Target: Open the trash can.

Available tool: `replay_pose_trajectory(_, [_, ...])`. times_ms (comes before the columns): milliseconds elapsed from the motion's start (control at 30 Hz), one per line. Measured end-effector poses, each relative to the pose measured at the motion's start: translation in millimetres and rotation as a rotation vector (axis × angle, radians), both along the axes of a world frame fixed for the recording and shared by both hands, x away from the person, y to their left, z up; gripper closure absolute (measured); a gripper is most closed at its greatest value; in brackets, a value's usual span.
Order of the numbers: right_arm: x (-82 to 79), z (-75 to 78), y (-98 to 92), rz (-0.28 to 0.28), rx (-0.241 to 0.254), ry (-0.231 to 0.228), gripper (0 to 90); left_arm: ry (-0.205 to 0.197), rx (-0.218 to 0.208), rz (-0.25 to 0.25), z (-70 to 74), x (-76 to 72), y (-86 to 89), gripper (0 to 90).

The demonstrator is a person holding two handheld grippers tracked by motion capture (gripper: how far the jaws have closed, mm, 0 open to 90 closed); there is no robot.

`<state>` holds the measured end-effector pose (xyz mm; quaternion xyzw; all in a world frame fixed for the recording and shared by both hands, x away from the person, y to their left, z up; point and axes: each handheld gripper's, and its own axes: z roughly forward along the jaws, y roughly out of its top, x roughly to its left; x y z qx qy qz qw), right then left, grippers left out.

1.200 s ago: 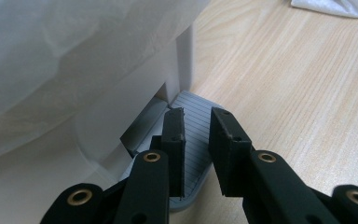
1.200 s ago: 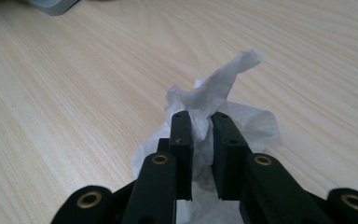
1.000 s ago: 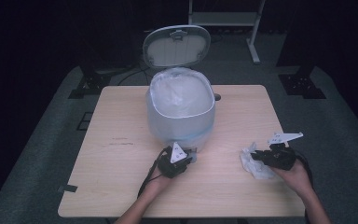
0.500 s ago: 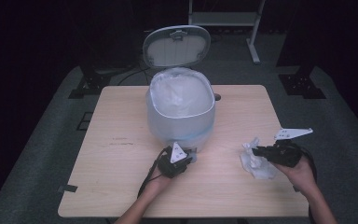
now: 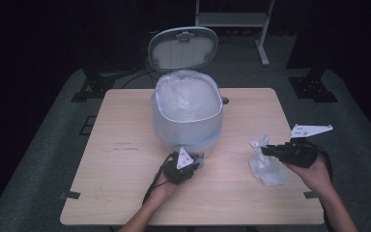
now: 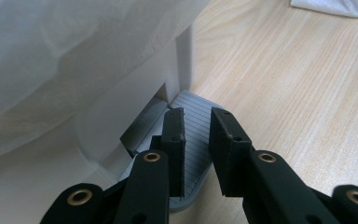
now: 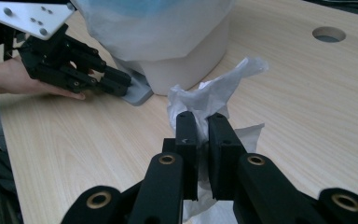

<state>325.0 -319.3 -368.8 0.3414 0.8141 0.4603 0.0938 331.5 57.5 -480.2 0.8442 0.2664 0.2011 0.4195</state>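
Observation:
A white pedal bin [image 5: 187, 113] with a translucent liner stands mid-table, its lid [image 5: 183, 48] raised. My left gripper [image 5: 199, 160] is shut, with nothing between the jaws. Its tips rest on the bin's grey ribbed pedal [image 6: 198, 140] at the base. In the left gripper view the left gripper [image 6: 196, 126] lies right over that pedal. To the right, my right gripper [image 5: 263, 150] is shut on a crumpled white plastic sheet [image 5: 268, 170]. The right gripper [image 7: 200, 126] pinches the sheet [image 7: 209, 95] near its top and holds it up, while the lower folds still lie on the wood.
The wooden table [image 5: 125, 193] has a round cable hole [image 7: 328, 33] behind the bin. A dark floor with stand legs surrounds the table. The left hand and gripper [image 7: 119, 84] sit beside the bin base in the right gripper view.
The right gripper has risen with the crumpled plastic, drawing it up off the table. The left gripper stayed on the pedal and the lid stayed up.

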Motion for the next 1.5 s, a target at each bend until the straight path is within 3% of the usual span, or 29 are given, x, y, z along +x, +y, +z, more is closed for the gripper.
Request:
replay_pose_trajectory(633, [0.9, 33.2, 4.8, 0.043, 0.060, -0.013, 84.4, 0.002, -0.009, 0.001, -0.2, 0.2, -0.2, 76.0])
replay_pose_trajectory(1500, [6.3, 74.1, 22.4, 0.100, 0.064, -0.044, 84.3, 0.005, -0.013, 0.001, -0.2, 0.2, -0.3, 76.0])
